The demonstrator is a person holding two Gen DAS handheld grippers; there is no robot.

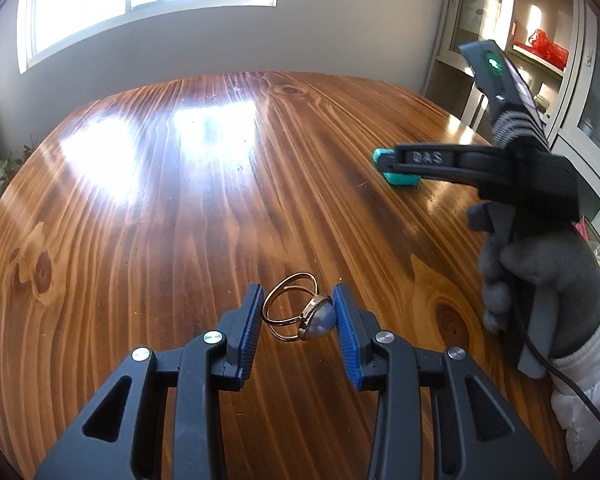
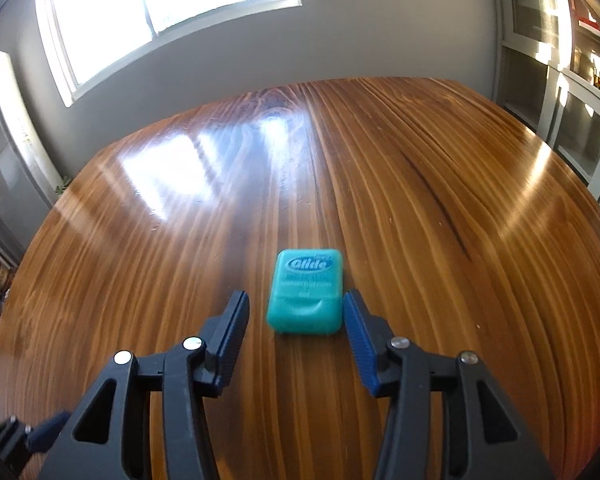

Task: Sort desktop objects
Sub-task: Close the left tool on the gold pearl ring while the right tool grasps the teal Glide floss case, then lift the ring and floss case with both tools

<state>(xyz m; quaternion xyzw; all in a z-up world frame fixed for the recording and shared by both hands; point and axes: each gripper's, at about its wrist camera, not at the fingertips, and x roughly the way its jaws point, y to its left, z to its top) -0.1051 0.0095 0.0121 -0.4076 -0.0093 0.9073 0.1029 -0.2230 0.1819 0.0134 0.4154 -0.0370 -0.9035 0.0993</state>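
A gold ring with a grey-blue domed stone (image 1: 300,312) sits between the blue pads of my left gripper (image 1: 298,312), just over the wooden table (image 1: 160,220); the stone touches the right pad and the band meets the left pad. A teal Glide floss box (image 2: 305,290) lies flat on the table between the fingers of my right gripper (image 2: 296,314), which is open, with the box next to the right pad. In the left wrist view the right gripper (image 1: 388,166) stands at the right, held by a gloved hand (image 1: 540,280), with the floss box (image 1: 400,178) at its tips.
Glass-door cabinets (image 1: 540,60) stand past the table's right edge. A window (image 2: 160,4) and a grey wall lie behind the far edge. Sun glare covers the table's far left part.
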